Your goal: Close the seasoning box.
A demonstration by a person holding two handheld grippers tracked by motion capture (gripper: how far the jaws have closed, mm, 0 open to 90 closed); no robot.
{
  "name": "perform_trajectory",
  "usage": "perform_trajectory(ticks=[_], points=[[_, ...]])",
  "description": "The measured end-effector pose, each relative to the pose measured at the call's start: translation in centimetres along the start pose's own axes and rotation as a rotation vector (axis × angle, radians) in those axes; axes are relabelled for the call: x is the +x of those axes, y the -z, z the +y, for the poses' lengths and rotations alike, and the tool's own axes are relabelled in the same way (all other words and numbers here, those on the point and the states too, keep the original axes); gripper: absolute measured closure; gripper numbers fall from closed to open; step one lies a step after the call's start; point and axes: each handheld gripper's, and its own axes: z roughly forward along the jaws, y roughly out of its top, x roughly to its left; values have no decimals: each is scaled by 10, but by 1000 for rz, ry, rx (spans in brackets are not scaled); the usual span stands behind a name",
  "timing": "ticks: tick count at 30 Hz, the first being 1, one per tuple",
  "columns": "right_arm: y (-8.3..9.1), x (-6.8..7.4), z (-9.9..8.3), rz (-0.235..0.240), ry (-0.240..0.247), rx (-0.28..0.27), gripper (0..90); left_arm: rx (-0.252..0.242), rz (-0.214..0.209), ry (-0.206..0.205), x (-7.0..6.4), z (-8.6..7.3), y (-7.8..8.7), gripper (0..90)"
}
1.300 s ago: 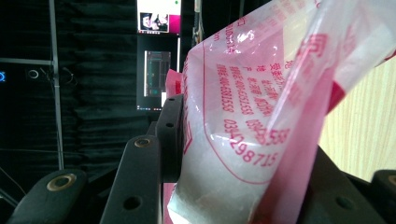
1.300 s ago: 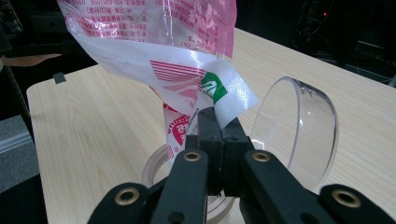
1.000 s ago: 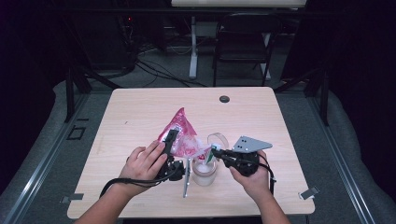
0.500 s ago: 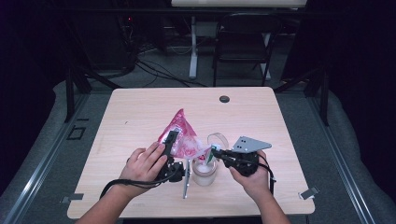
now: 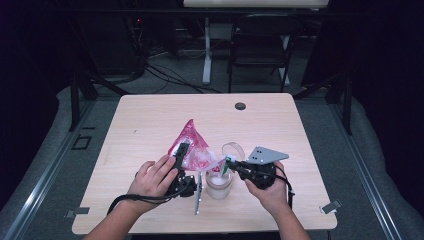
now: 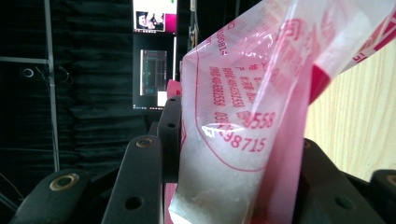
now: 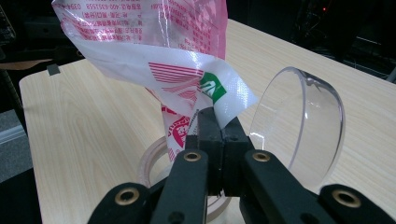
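Room: dark, black-curtained space with a folding chair [image 5: 260, 45] at twelve o'clock beyond the light wooden surface [image 5: 150, 120]; lit screens [image 6: 154, 70] glow far off in the left gripper view.
Surface: pale wood-grain top with a small round black grommet [image 5: 240, 106] near its far edge, at about one o'clock from the work.
Bag: pink-and-clear printed plastic bag of white powder [image 5: 192, 147], tilted with its point toward eleven o'clock and its low corner stretched toward the jar; red printed digits and white grains show through the film [image 6: 233, 154].
Jar: round clear plastic jar [image 5: 219, 184] standing upright at the near middle of the surface, white powder inside, directly under the bag's stretched corner.
Lid: clear domed plastic lid [image 5: 234, 150] standing on edge just beyond the jar, at one o'clock from it [image 7: 299, 121].
Left tongs: the left tongs [image 5: 181, 156] are clamped on the bag's body, film squeezed between both black jaws, at nine o'clock from the jar.
Right tongs: the right tongs [image 7: 212, 123] are pressed together on the bag's white-and-green corner, at three o'clock from the jar [image 5: 229, 164].
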Motion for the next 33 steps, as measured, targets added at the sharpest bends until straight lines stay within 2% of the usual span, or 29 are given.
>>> perform_trajectory(ticks=[1, 2, 5, 13, 22, 33], points=[[0, 0, 0, 1, 0, 0, 897, -12, 5, 4, -1, -1, -1, 645], [0, 0, 0, 2, 1, 1, 897, 9, -8, 1, -1, -1, 1, 645], [-1, 1, 0, 4, 1, 1, 897, 0, -7, 10, -2, -2, 0, 646], [-1, 2, 0, 2, 8, -1, 897, 17, -26, 15, -2, -3, 0, 646], [0, 2, 1, -1, 9, -6, 896, 12, -24, 23, -4, -4, -1, 646], [-1, 3, 1, 3, 14, -5, 897, 22, -25, 9, -4, -5, -1, 645]])
